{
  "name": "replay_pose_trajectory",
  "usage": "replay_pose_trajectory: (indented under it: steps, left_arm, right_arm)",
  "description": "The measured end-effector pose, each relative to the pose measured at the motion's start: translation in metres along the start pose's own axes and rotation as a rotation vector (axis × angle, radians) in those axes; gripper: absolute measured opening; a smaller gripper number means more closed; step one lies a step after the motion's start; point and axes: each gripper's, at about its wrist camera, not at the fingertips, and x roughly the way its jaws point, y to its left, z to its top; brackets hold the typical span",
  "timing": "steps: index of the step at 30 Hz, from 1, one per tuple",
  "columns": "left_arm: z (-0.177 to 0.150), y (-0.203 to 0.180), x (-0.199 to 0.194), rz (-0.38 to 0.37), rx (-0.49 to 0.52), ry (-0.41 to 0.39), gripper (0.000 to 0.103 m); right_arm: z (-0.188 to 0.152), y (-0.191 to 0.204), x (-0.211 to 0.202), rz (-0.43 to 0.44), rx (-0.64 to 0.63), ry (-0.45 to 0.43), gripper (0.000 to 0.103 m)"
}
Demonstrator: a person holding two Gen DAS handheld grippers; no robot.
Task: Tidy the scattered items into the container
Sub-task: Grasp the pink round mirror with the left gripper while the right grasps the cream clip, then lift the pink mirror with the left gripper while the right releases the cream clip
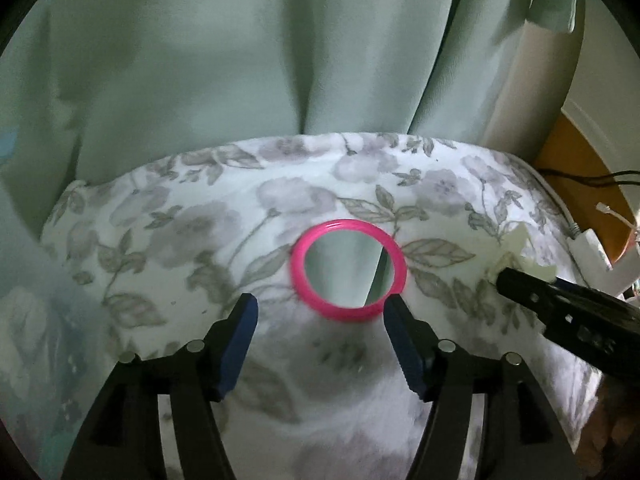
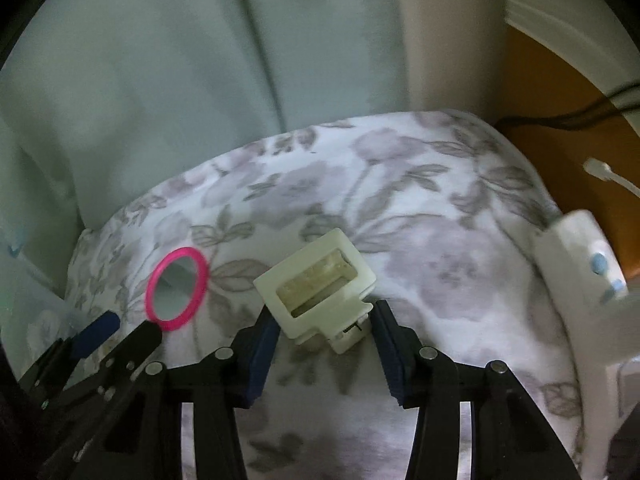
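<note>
Lying flat, cream clip (image 2: 320, 284), long axis diagonal, tab toward open jaws

Both wrist views close over shared floral blanket (image 1: 360, 184)

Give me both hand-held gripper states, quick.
Left hand-held gripper: open, pink-rimmed mirror ahead.
Right hand-held gripper: open, straddling the cream clip.

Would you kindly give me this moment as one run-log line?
left hand-held gripper: open, at pink-rimmed mirror | right hand-held gripper: open, straddling cream plastic clip | both on floral blanket
</note>
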Motion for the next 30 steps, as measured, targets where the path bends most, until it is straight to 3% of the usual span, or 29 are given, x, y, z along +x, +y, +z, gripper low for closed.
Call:
replay_pose_trajectory:
  steps: [7, 12, 16, 19, 23, 30]
  left_arm:
    - [0.008, -0.012, 0.021, 0.018, 0.047, 0.007, 0.075]
    - [0.019, -0.009, 0.032, 0.027, 0.02, 0.0, 0.082]
    - [0.025, -0.01, 0.036, 0.043, 0.008, 0.0, 0.082]
    - [0.023, -0.01, 0.032, 0.04, 0.003, -0.008, 0.075]
    - [0.017, -0.009, 0.026, 0.038, -0.007, -0.006, 0.074]
    - [-0.01, -0.01, 0.003, 0.04, -0.013, 0.024, 0.074]
  right_arm:
    - [-0.003, -0.001, -0.001, -0.008, -0.009, -0.021, 0.05]
    - [-0.003, -0.002, 0.002, -0.005, -0.009, -0.032, 0.051]
    - [-0.001, -0.002, 0.004, -0.008, -0.011, -0.032, 0.051]
    - [-0.004, 0.004, 0.003, -0.018, 0.027, -0.026, 0.051]
    - [-0.006, 0.005, 0.0, -0.008, 0.038, -0.014, 0.05]
    - [-0.026, 0.003, -0.013, -0.012, 0.065, 0.015, 0.05]
